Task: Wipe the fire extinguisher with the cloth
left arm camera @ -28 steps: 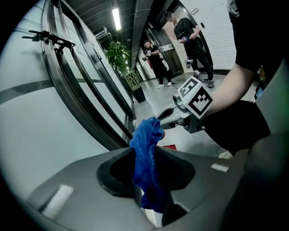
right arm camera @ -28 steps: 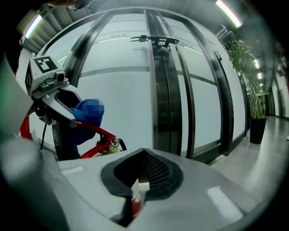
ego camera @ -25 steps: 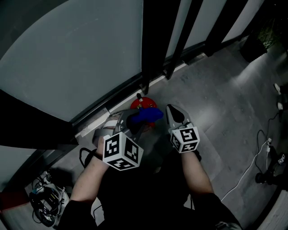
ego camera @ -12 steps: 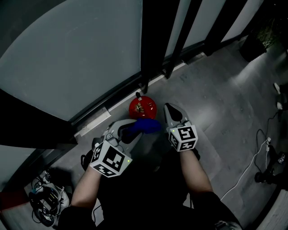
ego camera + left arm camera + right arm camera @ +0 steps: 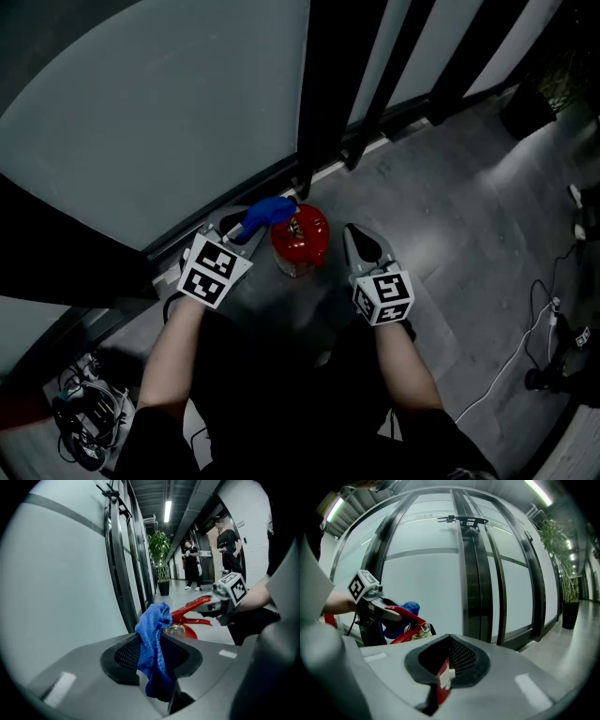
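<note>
Step judged: wiping near the valve head. Left tongs [image 5: 241, 225] clamped on 1 blue cloth [image 5: 267, 210] — soft, nubby, bunched — at upper left of fire extinguisher [image 5: 300, 244], glossy red cylinder with squeeze levers, standing on grey floor [image 5: 450, 187]. Right tongs [image 5: 354, 234] drawn together just beside it, red sliver in slit. Next: likely dragging cloth down the body, pressure steady.

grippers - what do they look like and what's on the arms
Both the left gripper and right gripper are grey, tapering to pointed claws lined with black mesh pads. Each carries a white cube with black square markers. Sleeves are short and black.
</note>
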